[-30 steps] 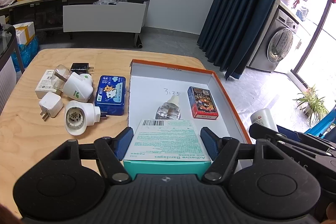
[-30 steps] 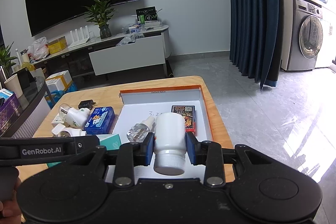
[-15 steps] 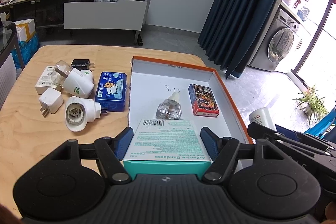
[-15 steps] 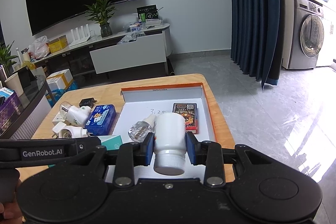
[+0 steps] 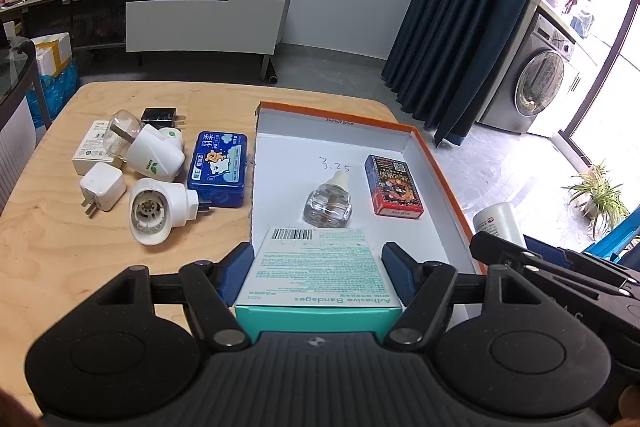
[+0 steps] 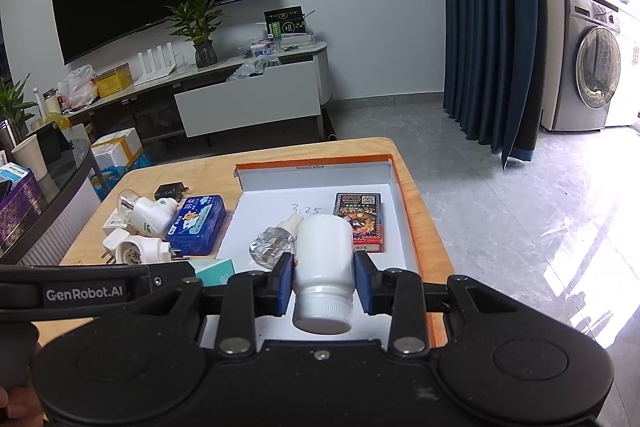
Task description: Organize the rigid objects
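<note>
Hovering over the tray's [image 5: 440, 163] near end, the left gripper [image 5: 316, 269] clamps the bandage box [image 5: 318, 267] and the right gripper [image 6: 323, 277] clamps the white bottle [image 6: 323, 251], apparently ready to set both beside the glass bottle [image 5: 329, 203].

My grippers are matt, finely grained black plastic. My left gripper [image 5: 316, 269] clamps a printed cardboard bandage box [image 5: 318, 269], and my right gripper [image 6: 323, 277] clamps a smooth white plastic bottle [image 6: 323, 267]. At center frame a clear glossy glass vial [image 5: 328, 205] lies in the matt white card tray [image 5: 448, 179] on the pale wood-grain table [image 5: 60, 239].
</note>
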A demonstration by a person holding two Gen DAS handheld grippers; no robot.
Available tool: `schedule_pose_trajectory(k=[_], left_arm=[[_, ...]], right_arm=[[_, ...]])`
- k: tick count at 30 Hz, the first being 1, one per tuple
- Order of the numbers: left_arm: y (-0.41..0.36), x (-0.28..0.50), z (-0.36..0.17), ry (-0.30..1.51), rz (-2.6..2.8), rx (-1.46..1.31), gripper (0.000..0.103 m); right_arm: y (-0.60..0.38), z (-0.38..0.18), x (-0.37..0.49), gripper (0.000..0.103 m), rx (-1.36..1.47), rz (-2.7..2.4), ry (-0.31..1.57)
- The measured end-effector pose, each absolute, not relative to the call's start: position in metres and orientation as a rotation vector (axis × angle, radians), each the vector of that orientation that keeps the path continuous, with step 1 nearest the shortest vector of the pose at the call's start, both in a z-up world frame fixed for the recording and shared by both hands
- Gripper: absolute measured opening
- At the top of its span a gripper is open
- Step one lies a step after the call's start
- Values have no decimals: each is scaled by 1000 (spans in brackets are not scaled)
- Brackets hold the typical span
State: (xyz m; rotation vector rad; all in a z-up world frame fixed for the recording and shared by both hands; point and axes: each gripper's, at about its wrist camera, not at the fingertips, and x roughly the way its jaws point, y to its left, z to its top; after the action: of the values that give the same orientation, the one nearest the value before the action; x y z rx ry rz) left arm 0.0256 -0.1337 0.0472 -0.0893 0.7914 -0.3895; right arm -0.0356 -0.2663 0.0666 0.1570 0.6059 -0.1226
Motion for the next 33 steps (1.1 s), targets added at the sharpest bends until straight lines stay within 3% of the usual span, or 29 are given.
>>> schedule_pose_trajectory(k=[33], left_arm=[[-136, 25, 45, 796, -393, -86, 72]], right_arm=[[-266, 67, -34, 40, 157, -120, 607]])
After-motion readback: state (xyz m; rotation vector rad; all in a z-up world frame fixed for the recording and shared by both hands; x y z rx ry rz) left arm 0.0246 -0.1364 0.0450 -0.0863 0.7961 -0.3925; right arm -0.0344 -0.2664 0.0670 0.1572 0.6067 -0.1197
